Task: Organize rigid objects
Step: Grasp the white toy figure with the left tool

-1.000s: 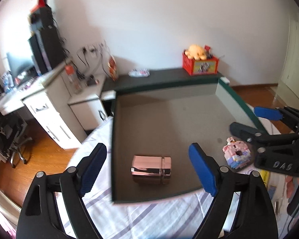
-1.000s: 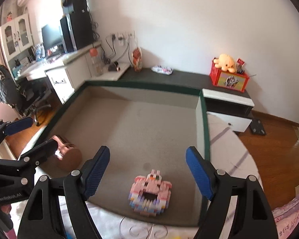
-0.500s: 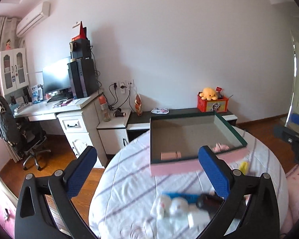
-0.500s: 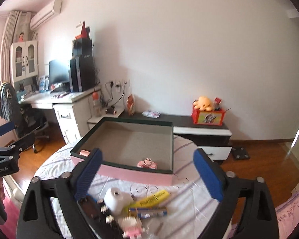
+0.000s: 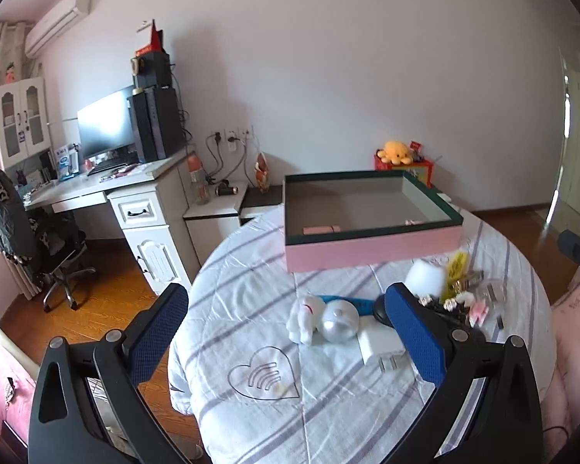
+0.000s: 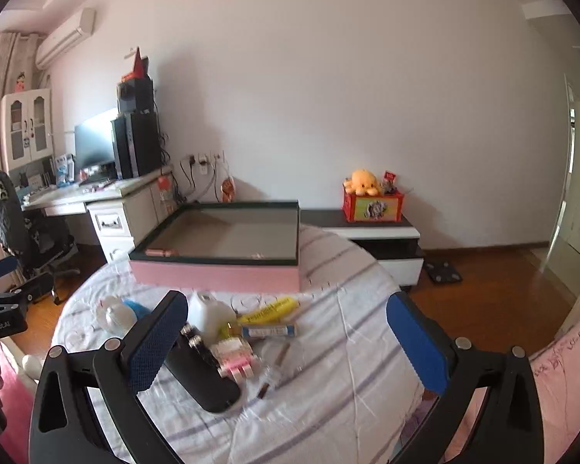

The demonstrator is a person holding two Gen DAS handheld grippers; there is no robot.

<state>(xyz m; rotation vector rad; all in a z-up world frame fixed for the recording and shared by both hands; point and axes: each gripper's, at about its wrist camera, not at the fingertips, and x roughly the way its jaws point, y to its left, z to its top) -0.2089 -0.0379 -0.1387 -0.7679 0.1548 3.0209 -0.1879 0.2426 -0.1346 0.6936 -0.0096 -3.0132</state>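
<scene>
A pink box with a dark green rim (image 5: 371, 249) (image 6: 216, 274) stands at the far side of a round table under a striped cloth (image 5: 251, 270). Inside it lie a rose-gold case (image 5: 321, 229) (image 6: 158, 251) and a small pink brick figure (image 6: 257, 256). Loose items lie nearer me: a white toy (image 5: 303, 319), a silver ball (image 5: 338, 323), a white charger (image 5: 381, 346), a black case (image 6: 201, 379), a yellow highlighter (image 6: 268, 309). My left gripper (image 5: 284, 295) and right gripper (image 6: 286, 303) both hang open and empty over the table's near side.
A white desk (image 5: 143, 201) with a monitor and an office chair (image 5: 50, 247) stand to the left. A low black-and-white cabinet (image 6: 379, 232) carries a red box with an orange plush. Wooden floor surrounds the table, and pink bedding (image 6: 560, 367) lies at the right.
Both grippers have drawn back from over the box, leaving the rose-gold case and the brick figure inside. The jaws spread wider, and the loose items came into view.
</scene>
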